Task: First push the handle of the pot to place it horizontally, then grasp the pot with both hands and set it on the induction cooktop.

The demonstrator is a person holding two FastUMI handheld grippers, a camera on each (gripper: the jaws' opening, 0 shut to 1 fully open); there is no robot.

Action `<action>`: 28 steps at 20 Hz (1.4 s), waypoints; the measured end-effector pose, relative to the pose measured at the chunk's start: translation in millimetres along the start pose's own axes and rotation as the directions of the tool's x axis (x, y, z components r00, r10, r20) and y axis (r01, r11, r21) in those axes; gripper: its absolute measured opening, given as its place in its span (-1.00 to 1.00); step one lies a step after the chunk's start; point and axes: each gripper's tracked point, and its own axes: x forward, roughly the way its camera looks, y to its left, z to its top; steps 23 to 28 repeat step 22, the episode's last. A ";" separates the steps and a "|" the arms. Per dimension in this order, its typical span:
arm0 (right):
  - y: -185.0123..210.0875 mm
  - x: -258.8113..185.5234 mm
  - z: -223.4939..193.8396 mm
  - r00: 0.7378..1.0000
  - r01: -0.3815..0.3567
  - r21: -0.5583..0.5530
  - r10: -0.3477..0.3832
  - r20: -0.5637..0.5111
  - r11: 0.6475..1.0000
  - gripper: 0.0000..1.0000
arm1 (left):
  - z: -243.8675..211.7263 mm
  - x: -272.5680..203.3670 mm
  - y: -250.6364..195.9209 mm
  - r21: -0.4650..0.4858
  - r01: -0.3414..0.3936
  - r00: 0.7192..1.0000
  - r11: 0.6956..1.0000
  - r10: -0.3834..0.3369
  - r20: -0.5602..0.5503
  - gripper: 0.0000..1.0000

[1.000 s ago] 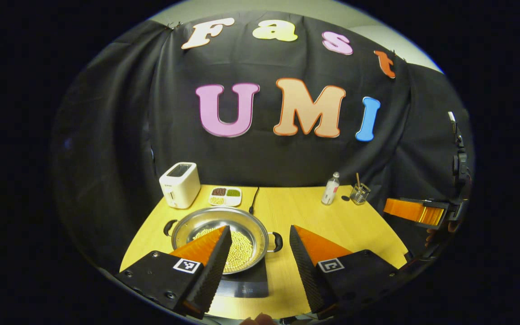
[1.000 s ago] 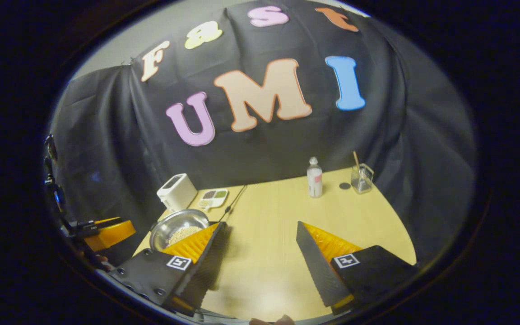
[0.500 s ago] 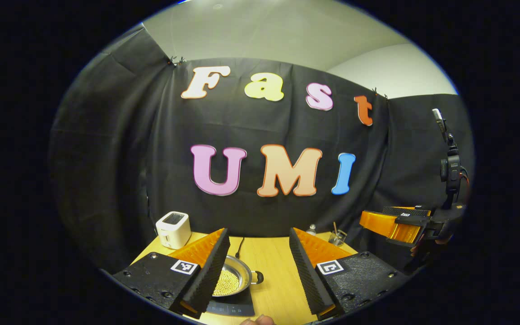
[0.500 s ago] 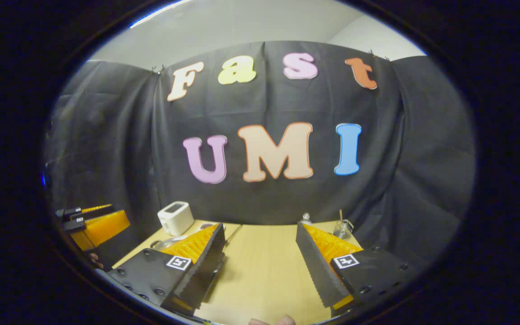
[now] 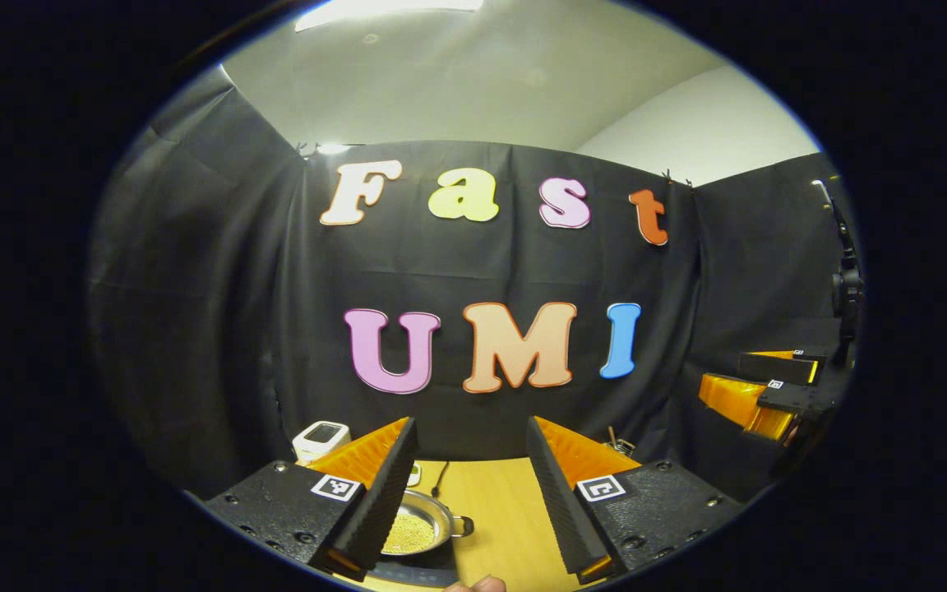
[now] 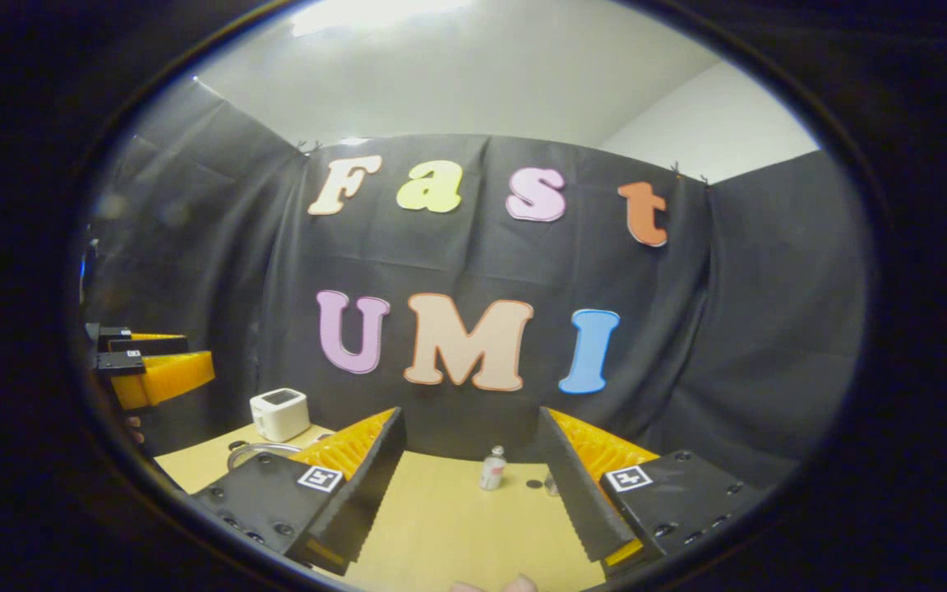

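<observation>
Wooden bench [image 5: 502, 501] carries one pot [image 5: 422, 526] on one cooktop [image 5: 416, 569], one toaster [image 5: 321, 439], one bottle [image 6: 491, 472]. Left gripper [image 5: 471, 493] and right gripper [image 6: 470, 485] raised, fingers apart, empty.

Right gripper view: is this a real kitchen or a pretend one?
Probably pretend: a booth set up as a kitchen. A toaster and bottle sit on a wooden table, backed by black cloth.

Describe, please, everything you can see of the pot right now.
The pot is a shallow, round pan of shiny metal with a dark loop handle sticking out on its right side. It holds a layer of small pale grains. It sits upright on the dark induction cooktop on the wooden table. The left tongs hang open above it, one finger hiding its left part; nothing grips it.
</observation>
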 end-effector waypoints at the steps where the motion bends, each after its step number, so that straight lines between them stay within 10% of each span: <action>1: -16.8 -3.9 -5.8 1.000 0.009 0.021 -0.009 -0.018 1.000 0.97 | -1.4 -1.1 -6.6 0.005 -0.003 1.000 1.000 0.003 -0.011 0.57; 11: -115.1 -21.2 -30.4 0.999 -0.011 0.111 0.015 -0.035 0.994 0.97 | -8.3 -9.7 -90.7 0.040 -0.054 0.998 0.998 0.054 -0.016 0.63; 28: -128.3 -18.0 -28.7 0.999 -0.009 0.196 0.016 -0.034 0.981 0.86 | 4.8 -2.8 -122.2 0.089 -0.036 0.999 0.995 0.036 -0.007 0.53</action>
